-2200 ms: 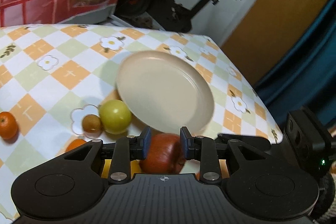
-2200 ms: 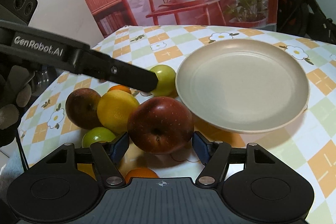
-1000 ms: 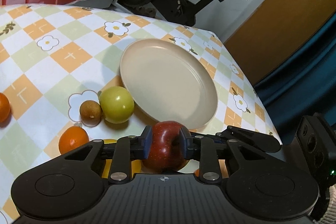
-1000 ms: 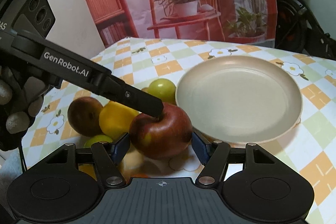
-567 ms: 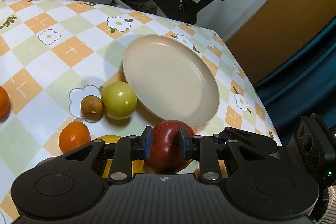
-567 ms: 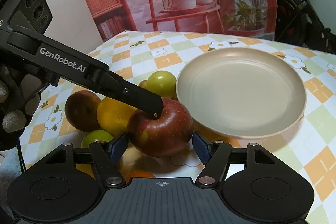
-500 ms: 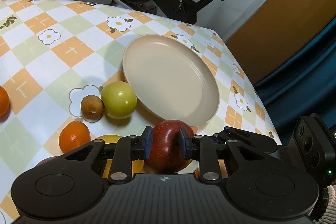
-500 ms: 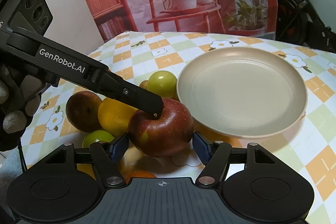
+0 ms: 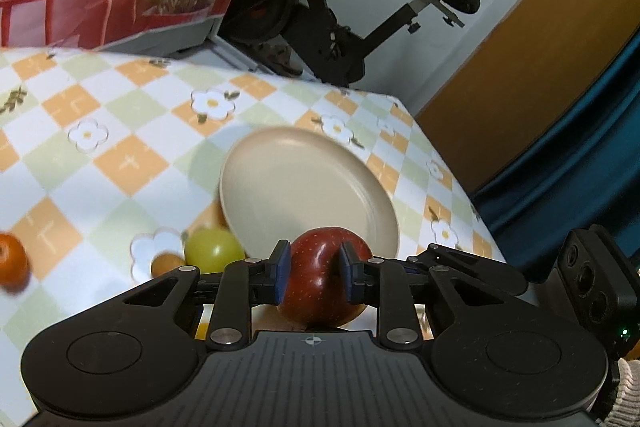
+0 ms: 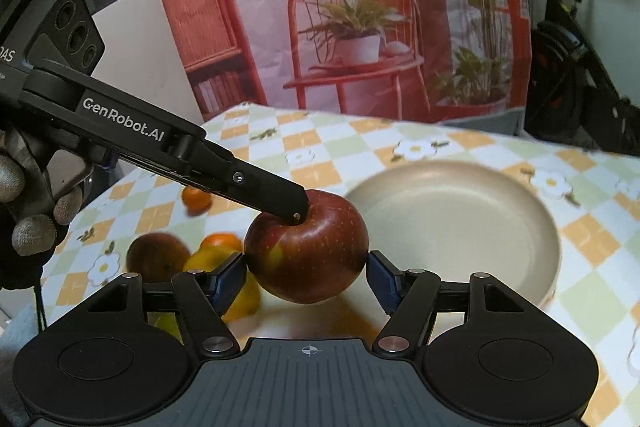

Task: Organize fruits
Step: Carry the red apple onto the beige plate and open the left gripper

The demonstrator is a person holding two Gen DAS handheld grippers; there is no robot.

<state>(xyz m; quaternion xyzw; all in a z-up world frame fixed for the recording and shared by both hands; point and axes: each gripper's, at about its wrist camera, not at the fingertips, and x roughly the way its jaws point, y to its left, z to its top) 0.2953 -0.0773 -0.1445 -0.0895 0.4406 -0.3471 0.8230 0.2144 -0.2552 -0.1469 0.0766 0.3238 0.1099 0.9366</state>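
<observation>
One red apple (image 10: pixel 306 251) | one plate (image 10: pixel 460 223) | perhaps five loose fruits

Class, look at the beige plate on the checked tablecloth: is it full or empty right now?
Empty. The beige plate shows only bare surface in both views; the red apple sits between the tongs, beside the plate.

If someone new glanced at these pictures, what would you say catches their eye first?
Probably the red apple, lifted above the checked tablecloth and clamped by both tools at once: the left tool pinches its top, the right tool grips its sides. Just behind sits an empty beige plate, with other fruit left of the apple.
</observation>
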